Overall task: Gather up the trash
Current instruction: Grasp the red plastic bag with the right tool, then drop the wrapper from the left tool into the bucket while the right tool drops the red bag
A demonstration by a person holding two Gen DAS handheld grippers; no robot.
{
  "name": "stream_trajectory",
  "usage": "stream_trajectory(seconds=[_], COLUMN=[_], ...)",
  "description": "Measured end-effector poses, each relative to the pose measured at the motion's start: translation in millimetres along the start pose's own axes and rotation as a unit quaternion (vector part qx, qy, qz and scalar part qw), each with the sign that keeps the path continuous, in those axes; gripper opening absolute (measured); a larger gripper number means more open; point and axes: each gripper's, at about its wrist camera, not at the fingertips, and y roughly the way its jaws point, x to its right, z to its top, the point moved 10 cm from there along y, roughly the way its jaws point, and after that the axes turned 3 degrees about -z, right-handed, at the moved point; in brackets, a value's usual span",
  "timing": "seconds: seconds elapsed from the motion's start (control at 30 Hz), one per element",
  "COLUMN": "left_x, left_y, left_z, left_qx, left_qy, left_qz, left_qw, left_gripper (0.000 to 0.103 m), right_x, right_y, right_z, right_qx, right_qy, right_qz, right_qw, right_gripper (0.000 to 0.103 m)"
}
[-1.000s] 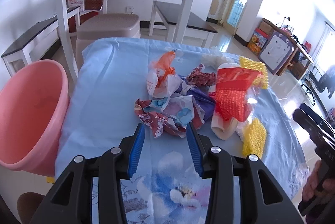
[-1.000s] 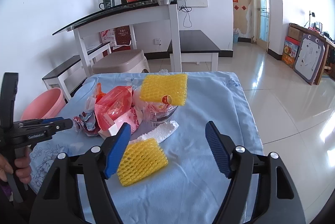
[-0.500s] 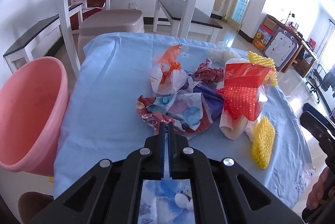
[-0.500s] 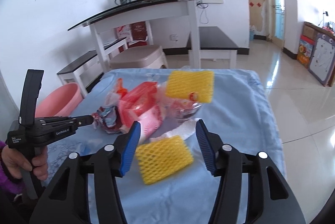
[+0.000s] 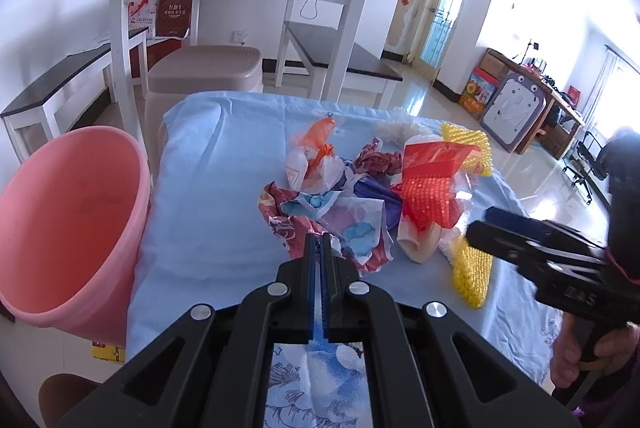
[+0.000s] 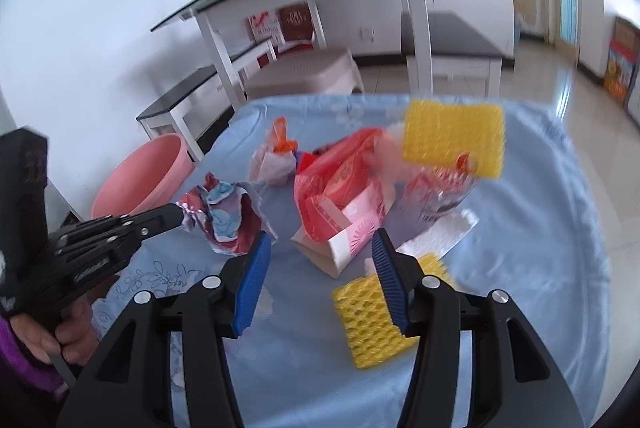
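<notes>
- Step in hand: the first pickups from the trash pile at the middle of the blue-clothed counter (image 5: 224, 187); the pink bin (image 5: 68, 224) stands off the counter's edge at 9 o'clock in the left view, and nothing can be seen inside it
- Left gripper (image 5: 319, 248): jaws together, their tips at the near edge of the crumpled wrapper (image 5: 340, 224); the right view shows the tips touching that wrapper's edge at 9 o'clock of the pile; I judge a thin flap is pinched, though the pinch itself is hard to see
- Right gripper (image 6: 320, 270): jaws apart about half way; nothing between them but bare cloth; the right jaw lies over the near yellow net (image 6: 370, 320), which sits at 5 o'clock of the pile, outside the gap; the pink box (image 6: 348, 228) lies just beyond the tips at 12 o'clock
- Next move, as I judge it: lift the wrapper and carry it over to the bin's mouth before letting go; the right jaws must be centred on a piece before they squeeze
- Risk: a thin pinch may slip on the lift
</notes>
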Motion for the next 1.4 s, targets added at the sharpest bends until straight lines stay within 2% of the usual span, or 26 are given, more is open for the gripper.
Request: stream_trajectory(seconds=[0.13,0.23,0.47,0.5,0.57,0.6,0.7,0.87,1.13,1.4], left_x=[-4,-7,-9,-9,-9,-10,-7,-1,8,-7], left_y=[-2,-2,-4,-5,-6,-6,-9,-15,-28,-44], left_z=[-1,-2,-5,-5,-4,-4,-3,0,11,16], left_qx=[0.001,0.003,0.006,0.007,0.008,0.008,0.012,0.022,0.043,0.061], left_qy=[-0.005,-0.007,-0.002,-0.002,-0.003,-0.003,0.001,0.006,0.016,0.006], left_qz=[-0.007,-0.011,-0.014,-0.015,-0.015,-0.015,-0.015,-0.016,-0.012,0.008], left_qw=[1.0,0.9999,0.9999,0.9999,0.9999,0.9999,0.9998,0.9996,0.9989,0.9981], left_gripper=[0.001,0.001,0.001,0.001,0.001,0.001,0.001,0.001,0.001,0.001], right_x=[-4,-3,1,1,1,1,1,-3,-9,-39], right_y=[12,25,31,30,28,27,17,-3,-34,-30], right_z=[4,7,13,13,13,13,13,14,20,29], right_qx=[-0.008,-0.015,-0.01,-0.008,-0.004,-0.001,0.01,0.03,0.058,0.059], right_qy=[0.012,0.019,0.054,0.055,0.053,0.053,0.045,0.023,0.011,-0.025], right_qz=[0.001,-0.017,-0.016,-0.017,-0.02,-0.019,-0.019,-0.012,0.013,0.037], right_qw=[1.0,1.0,0.998,0.998,0.998,0.998,0.999,0.999,0.998,0.997], right_gripper=[0.053,0.053,0.051,0.038,0.028,0.018,0.009,0.004,0.004,0.003])
